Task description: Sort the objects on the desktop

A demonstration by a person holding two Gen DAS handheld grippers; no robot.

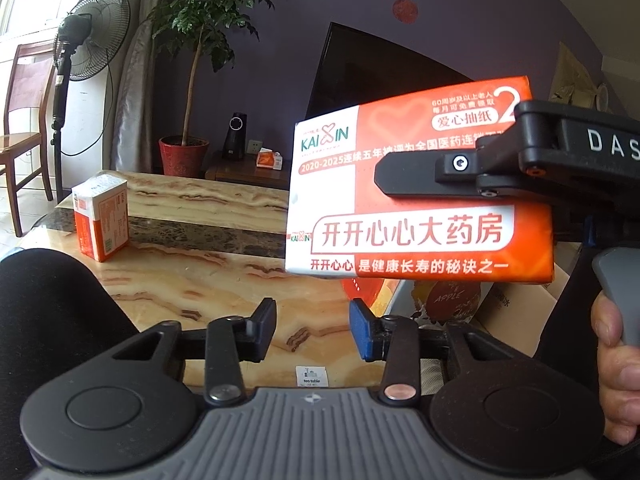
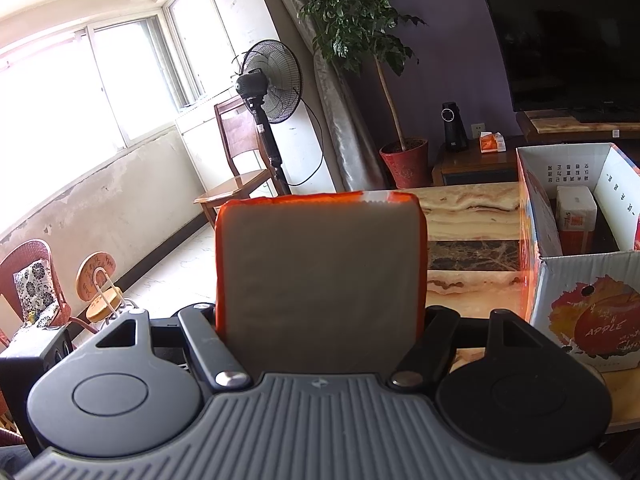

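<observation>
The orange-and-white tissue pack (image 1: 416, 184) hung mid-right in the left wrist view, clamped by the right gripper (image 2: 320, 320), clear of the marble table (image 1: 224, 280). The left gripper (image 1: 313, 330) at bottom centre stood parted, holding nothing. A second tissue pack (image 1: 102, 216) stood upright at left. In the right wrist view, the apple carton (image 2: 580, 280) at right held another pack (image 2: 576, 216).
</observation>
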